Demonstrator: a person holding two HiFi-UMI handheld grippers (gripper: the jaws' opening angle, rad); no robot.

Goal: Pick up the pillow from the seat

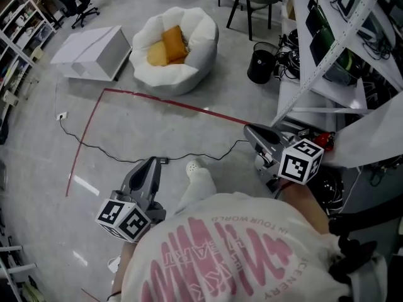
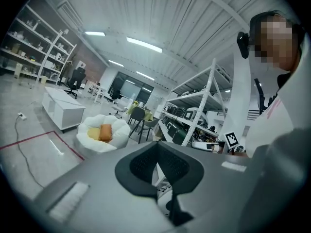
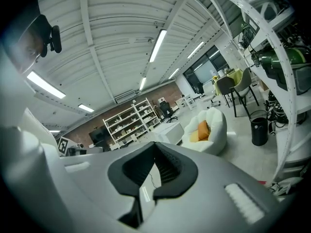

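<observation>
Box stands at far left. Left gripper points ahead, its jaws pressed together on nothing. Pillow, orange, lies in the white seat, well beyond both grippers. Right gripper is likewise closed and empty, beside the shelving.

I count one white beanbag seat holding two pillows: one orange pillow, one yellow pillow. Nearby stand one low white cabinet and one black bin. Two grippers are out: left gripper, right gripper.
</observation>
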